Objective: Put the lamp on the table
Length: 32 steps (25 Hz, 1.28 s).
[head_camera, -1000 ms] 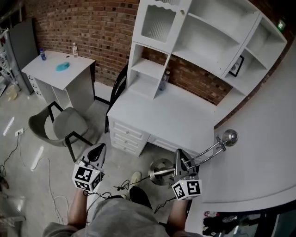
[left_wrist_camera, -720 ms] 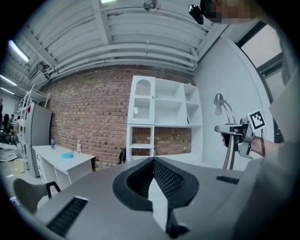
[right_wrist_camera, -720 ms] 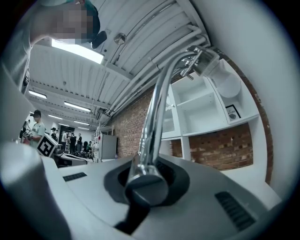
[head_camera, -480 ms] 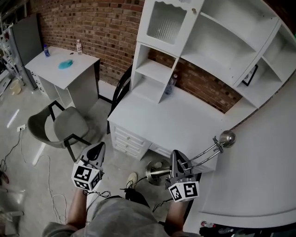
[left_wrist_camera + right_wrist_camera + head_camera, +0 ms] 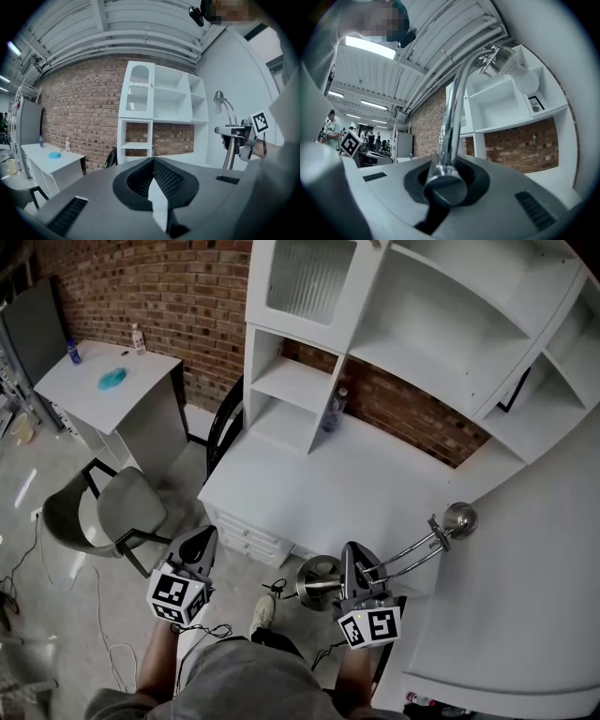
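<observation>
"Where's the lamp [image 5: 414, 549] now?"

"Upright in the air at the table's [image 5: 319, 486] near edge. The right gripper [image 5: 353, 563] is clamped on its stem [image 5: 452, 117]; the left gripper [image 5: 200, 544] is closed on nothing."

"Any advice?"

"Bring the base [image 5: 317, 579] fully over bare tabletop, lower it flat, then release."

- shelf unit [image 5: 309, 381]: top cut off by the upper frame edge.
- lamp [image 5: 412, 552]: stem partly hidden behind the right gripper [image 5: 351, 549].
- bottle [image 5: 139, 337], upper left: perhaps plastic, too small to tell.
</observation>
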Available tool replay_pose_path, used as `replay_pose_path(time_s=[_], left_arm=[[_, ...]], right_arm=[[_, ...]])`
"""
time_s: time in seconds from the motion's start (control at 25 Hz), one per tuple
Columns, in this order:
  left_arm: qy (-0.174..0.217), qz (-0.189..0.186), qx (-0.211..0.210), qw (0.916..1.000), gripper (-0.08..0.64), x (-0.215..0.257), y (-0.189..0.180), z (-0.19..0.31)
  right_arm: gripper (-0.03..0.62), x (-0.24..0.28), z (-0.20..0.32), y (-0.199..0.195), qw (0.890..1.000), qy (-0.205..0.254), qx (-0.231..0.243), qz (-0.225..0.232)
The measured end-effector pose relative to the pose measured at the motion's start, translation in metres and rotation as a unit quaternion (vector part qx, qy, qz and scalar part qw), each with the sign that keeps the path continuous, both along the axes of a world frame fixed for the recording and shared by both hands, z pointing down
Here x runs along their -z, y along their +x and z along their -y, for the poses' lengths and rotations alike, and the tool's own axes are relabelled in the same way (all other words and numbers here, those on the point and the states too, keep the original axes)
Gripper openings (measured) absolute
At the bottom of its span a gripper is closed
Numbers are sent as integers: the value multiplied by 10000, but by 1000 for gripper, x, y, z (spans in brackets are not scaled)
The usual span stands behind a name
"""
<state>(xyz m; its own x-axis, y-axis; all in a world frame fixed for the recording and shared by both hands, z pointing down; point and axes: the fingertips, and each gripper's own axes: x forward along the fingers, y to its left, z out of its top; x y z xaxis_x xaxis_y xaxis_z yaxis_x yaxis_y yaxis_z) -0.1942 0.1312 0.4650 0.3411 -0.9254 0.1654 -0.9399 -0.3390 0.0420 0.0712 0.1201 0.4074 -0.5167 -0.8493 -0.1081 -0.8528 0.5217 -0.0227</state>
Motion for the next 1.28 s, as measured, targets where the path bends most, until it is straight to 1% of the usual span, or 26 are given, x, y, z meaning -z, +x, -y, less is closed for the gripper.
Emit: replay_pose_path(time_s=[0.28,0.6,0.68,0.8,1.04,1.2,1.28], left_arm=[[-20,46,-305,9995,2,-4,32,57],[86,17,-434,9990,2,1,40,116],[58,1,-426,9991,2,1,41,128],[-24,-47,-523,9986,2,1,52,145],[-59,-21,-859,9963,2,-7,78,177],[17,110,-1066,9942,2,-8,96,202],[15,103,-1165,9931,2,-10,102,216]], right_arm=[[18,-9,49,26,9997,25,-249,-34],[18,-6,102,43,9989,24,-461,-78],[18,-5,113,48,9987,-8,-503,-66],[18,-6,129,55,9985,-79,-533,-41],[18,-11,152,59,9978,-60,-636,-203],[18,-14,167,64,9970,-87,-741,-211],[18,-14,176,68,9965,-83,-811,-188]])
